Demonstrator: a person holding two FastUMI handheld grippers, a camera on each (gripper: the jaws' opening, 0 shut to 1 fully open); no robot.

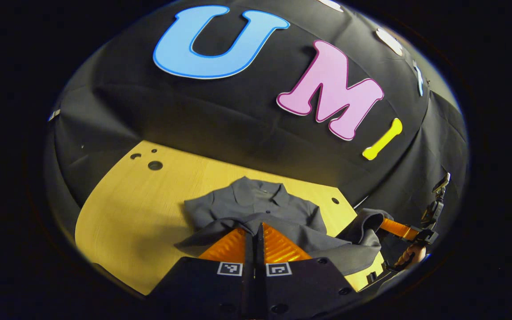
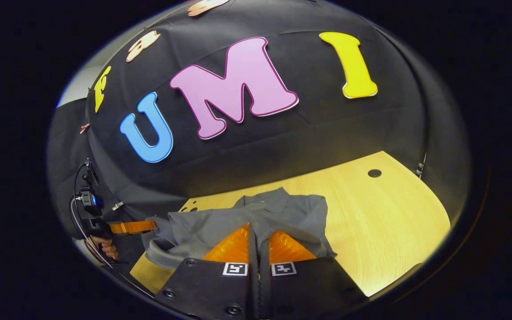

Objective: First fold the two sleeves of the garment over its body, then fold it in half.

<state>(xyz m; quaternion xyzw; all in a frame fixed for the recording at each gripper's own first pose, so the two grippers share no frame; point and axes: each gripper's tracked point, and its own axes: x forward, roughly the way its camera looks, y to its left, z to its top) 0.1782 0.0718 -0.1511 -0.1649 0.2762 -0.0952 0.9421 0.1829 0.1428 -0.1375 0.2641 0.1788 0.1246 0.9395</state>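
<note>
The grey shirt (image 1: 256,209) lies on the wooden table (image 1: 140,213) near the black cloth wall (image 1: 194,115), collar toward the wall, its lower part lifted and bunched toward both grippers. In the left gripper view the left gripper (image 1: 256,231) has its jaws pressed together on a fold of the shirt's hem, and far to the right the right gripper (image 1: 382,224) pinches another raised fold, with a hand (image 1: 411,254) behind it. In the right gripper view the right gripper's jaws are likewise closed on the cloth, and the left gripper (image 2: 149,226) grips the shirt's edge at the far left, a hand (image 2: 105,246) below it.
</note>
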